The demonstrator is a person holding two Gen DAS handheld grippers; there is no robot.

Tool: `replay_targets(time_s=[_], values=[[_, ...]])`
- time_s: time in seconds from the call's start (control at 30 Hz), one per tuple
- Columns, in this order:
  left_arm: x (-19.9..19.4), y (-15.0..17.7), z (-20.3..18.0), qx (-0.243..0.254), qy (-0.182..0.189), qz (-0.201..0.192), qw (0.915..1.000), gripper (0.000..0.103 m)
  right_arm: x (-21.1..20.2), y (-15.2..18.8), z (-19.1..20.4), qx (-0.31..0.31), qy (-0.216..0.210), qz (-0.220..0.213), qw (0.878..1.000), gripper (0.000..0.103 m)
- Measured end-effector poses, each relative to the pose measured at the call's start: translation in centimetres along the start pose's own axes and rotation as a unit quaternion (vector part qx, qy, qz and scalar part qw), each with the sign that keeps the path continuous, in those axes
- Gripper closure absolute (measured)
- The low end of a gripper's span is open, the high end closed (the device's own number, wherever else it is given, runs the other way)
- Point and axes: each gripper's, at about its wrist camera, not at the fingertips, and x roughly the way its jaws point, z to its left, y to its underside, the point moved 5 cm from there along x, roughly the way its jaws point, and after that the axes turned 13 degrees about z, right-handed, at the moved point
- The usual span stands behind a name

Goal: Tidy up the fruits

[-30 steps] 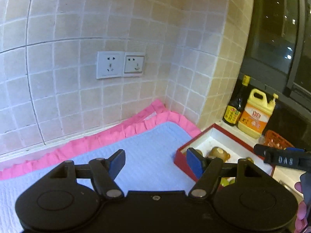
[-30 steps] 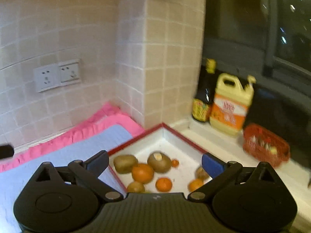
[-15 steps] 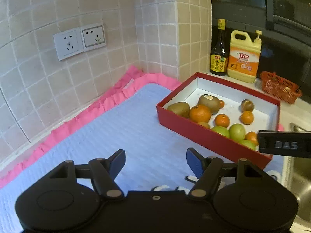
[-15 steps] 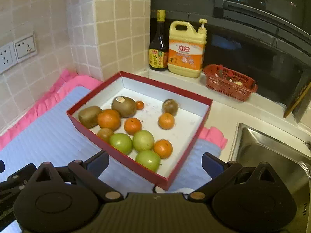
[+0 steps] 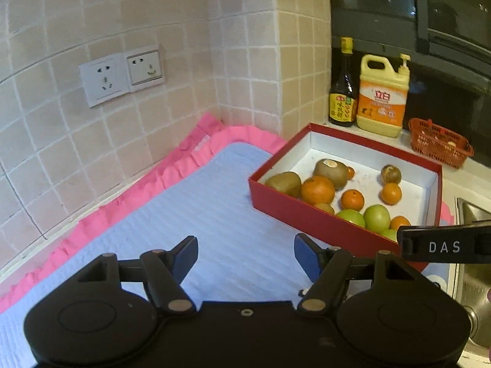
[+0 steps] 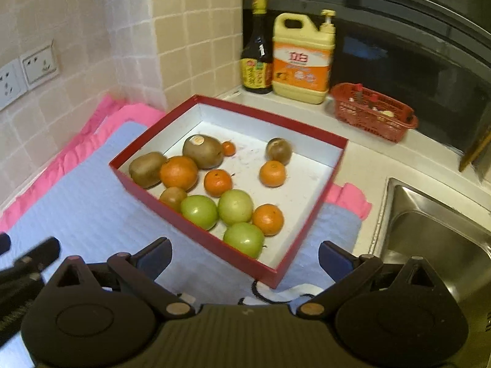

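Fruits [image 6: 234, 207] fill the red box [image 6: 196, 233] (sink [image 6: 429, 214] beside); both tools spread, holding nothing.

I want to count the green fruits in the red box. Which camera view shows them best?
The right wrist view: all three green fruits lie unobstructed in the red box. In the left wrist view, the box wall and the right gripper partly hide them.

Back ledge by the window: dark sauce bottle [image 6: 257, 58] touching a yellow detergent jug [image 6: 302, 61], red plastic basket [image 6: 373, 112] just right of them. Steel sink [image 6: 435, 214] at right, blue quilted mat [image 5: 196, 214] with pink frill [image 5: 129, 196] on the bench, two wall sockets [image 5: 122, 76] on the beige tile.
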Motion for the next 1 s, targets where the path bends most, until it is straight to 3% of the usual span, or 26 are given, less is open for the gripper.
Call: replay_targets(time_s=[0.27,0.57,0.7,1.0], values=[[0.5,0.2,0.4,-0.011,-0.013,0.013,0.9998,0.021,0.6,-0.7,1.9,-0.028,-0.039,0.015,0.999,0.0],[0.1,0.0,0.0,0.001,0.001,0.005,1.0,0.021,0.4,-1.0,2.7,-0.044,-0.02,0.002,0.999,0.0],[0.0,0.2,-0.7,0.026,0.029,0.008,0.9992,0.021,0.8,-0.9,2.5,-0.04,-0.026,0.011,0.999,0.0],[-0.1,0.0,-1.6,0.042,0.013,0.007,0.999,0.012,1.1,-0.5,2.3,-0.043,-0.013,0.013,0.999,0.0]])
